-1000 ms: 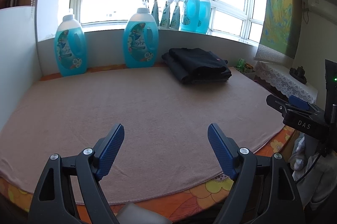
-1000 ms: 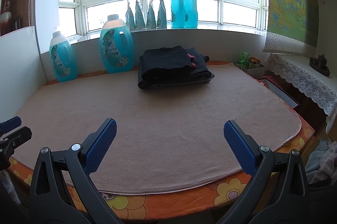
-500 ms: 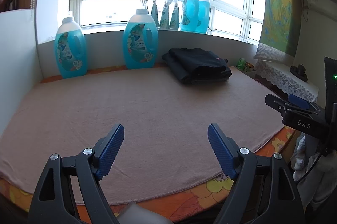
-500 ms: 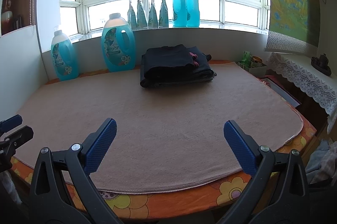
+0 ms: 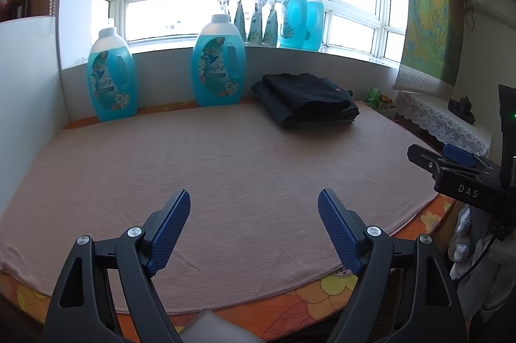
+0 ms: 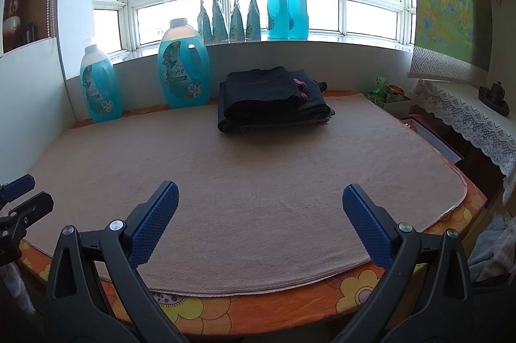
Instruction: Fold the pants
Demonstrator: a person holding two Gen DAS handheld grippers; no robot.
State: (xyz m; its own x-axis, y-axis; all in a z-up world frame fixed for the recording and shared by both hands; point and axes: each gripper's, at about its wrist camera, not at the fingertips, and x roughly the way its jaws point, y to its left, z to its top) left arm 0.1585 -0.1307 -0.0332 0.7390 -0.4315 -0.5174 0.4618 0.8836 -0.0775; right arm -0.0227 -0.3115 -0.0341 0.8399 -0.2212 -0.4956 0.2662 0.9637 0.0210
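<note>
So both tongs are parked at the near edge of the table with nothing in them. The left tongs (image 5: 254, 220) have their blue pads spread wide over bare pink cloth (image 5: 225, 168), and the right tongs (image 6: 260, 215) are just as wide and just as empty. The dark pants (image 6: 271, 99) sit well ahead of both, near the back wall, already in a flat folded stack with what looks like a second folded dark piece under or beside them. From the left tongs they're ahead and off to the right; from the right tongs they're pretty much straight ahead, slightly left.

Honestly this looks like either the very end of the job or the pause before grabbing the next pair. I can't tell which.

If there's still a fold to do, my two cents:
- Go in low and flat so one pad slides under the cloth edge, not into the top of the stack.
- Pinch only the top piece. Dark fabric on dark fabric makes the layers hard to separate by eye, so grab at a corner where the edge shows.
- Use both tongs on matching corners and lift together, or the stack will skew.
- Watch the big blue bottle (image 6: 183, 65) just left of the stack; a wide swing could knock it.
</note>
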